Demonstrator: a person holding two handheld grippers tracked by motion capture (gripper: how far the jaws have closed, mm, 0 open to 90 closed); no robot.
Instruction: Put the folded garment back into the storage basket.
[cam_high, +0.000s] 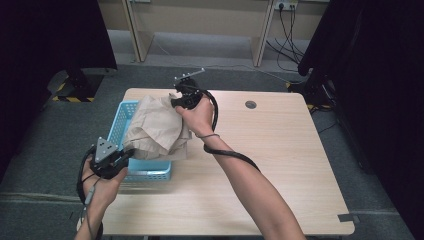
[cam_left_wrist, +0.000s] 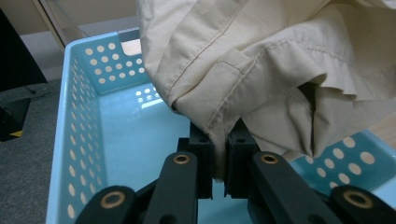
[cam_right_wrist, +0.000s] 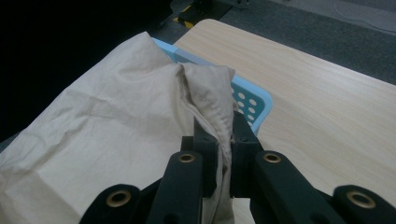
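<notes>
No brand, label or writing can be read on anything here. The bench (cam_high: 280, 150) is a pale wood-grain top with rounded corners and a round grey cable cap (cam_high: 250, 105) set in its far side. It stands on grey carpet, with dark curtains to the left and right, light wooden furniture along the far wall, and black cables hanging from a wall socket (cam_high: 286, 6) at the far right. A strip of yellow-and-black tape (cam_high: 74, 99) marks the floor at the far left.

A light blue perforated basket (cam_high: 116, 125) sits on the left part of the bench, its near end at the bench's near-left area. A beige cloth garment (cam_high: 157, 131) is bunched above and partly in the basket, draping over its right rim toward the bench top.

The left tool (cam_high: 131, 155) is at the basket's near end, its jaws pressed together on a stitched hem of the garment; in the left gripper view the fabric edge (cam_left_wrist: 219, 135) runs down between the two black pads, with the basket's blue floor beyond. The right tool (cam_high: 176, 102) is at the far end of the garment, over the basket's far side, jaws likewise pinching a fold of the cloth (cam_right_wrist: 212, 93). The garment hangs between the two tools, left one near, right one far.
</notes>
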